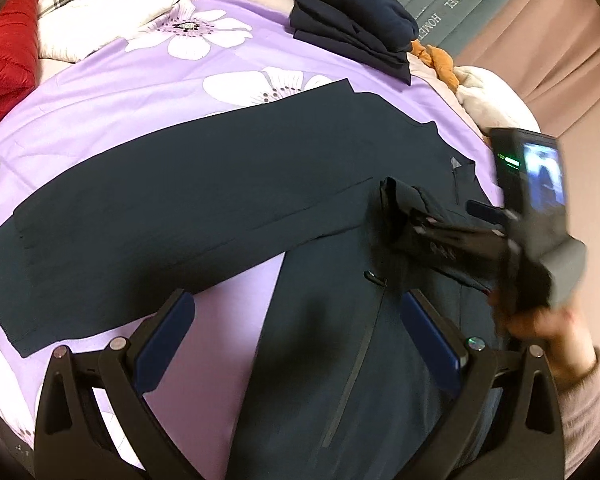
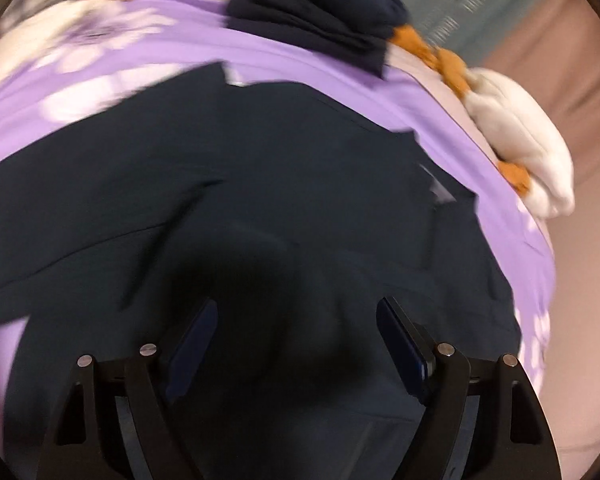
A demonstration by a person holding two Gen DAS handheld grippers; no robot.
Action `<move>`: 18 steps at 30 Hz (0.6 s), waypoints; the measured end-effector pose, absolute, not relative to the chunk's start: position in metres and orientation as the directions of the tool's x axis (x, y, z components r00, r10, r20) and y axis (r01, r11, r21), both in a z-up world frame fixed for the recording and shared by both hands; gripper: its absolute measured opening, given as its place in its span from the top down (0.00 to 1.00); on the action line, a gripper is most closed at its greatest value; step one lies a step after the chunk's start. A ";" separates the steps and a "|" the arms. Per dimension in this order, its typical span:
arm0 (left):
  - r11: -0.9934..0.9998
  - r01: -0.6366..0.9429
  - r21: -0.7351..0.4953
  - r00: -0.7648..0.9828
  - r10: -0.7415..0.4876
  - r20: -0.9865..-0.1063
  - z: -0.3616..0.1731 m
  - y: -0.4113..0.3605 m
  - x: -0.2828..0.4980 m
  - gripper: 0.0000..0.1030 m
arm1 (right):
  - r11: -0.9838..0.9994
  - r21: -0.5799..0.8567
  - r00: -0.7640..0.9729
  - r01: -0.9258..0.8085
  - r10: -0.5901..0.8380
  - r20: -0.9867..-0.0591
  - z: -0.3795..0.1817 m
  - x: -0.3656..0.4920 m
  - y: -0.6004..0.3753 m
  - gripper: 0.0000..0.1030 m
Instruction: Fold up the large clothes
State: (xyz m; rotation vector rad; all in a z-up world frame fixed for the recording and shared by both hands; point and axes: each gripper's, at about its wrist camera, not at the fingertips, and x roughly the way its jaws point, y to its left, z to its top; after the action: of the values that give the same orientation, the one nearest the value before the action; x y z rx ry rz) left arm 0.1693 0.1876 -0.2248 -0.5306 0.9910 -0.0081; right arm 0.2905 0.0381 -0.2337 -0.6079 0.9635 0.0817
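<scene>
I have the dark jacket (image 1: 204, 184) spread flat on the bed's purple sheet (image 1: 112, 92) with one sleeve laid across, so both the left hand-held gripper (image 1: 296, 344) and right hand-held gripper (image 2: 296, 344) hover spread wide, pinching nothing, ready for the next fold.

Grey-green boxes (image 1: 451, 4) read "HANEL" and "HOME".
</scene>
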 end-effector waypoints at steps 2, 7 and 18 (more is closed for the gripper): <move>0.863 -0.233 -0.449 0.557 -0.260 -0.789 -0.225 0.185 0.174 0.00 | 0.812 -0.446 0.620 -0.377 -0.137 -0.773 -0.216 0.275 0.040 0.21; 0.857 -0.179 -0.484 0.571 -0.310 -0.760 -0.220 0.171 0.181 0.00 | 0.884 -0.241 0.655 -0.400 0.091 -0.750 -0.158 0.241 -0.021 0.19; 0.808 -0.049 -0.587 0.583 -0.454 -0.673 -0.209 0.121 0.230 0.19 | 0.983 0.144 0.647 0.114 0.036 -0.762 -0.174 0.213 -0.294 0.21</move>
State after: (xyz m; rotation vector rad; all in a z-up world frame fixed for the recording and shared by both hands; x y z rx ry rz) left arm 0.2300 0.1206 -0.2087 -0.6032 0.9300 -0.2538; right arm 0.2135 -0.2936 -0.1738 0.1855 0.8680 -0.0448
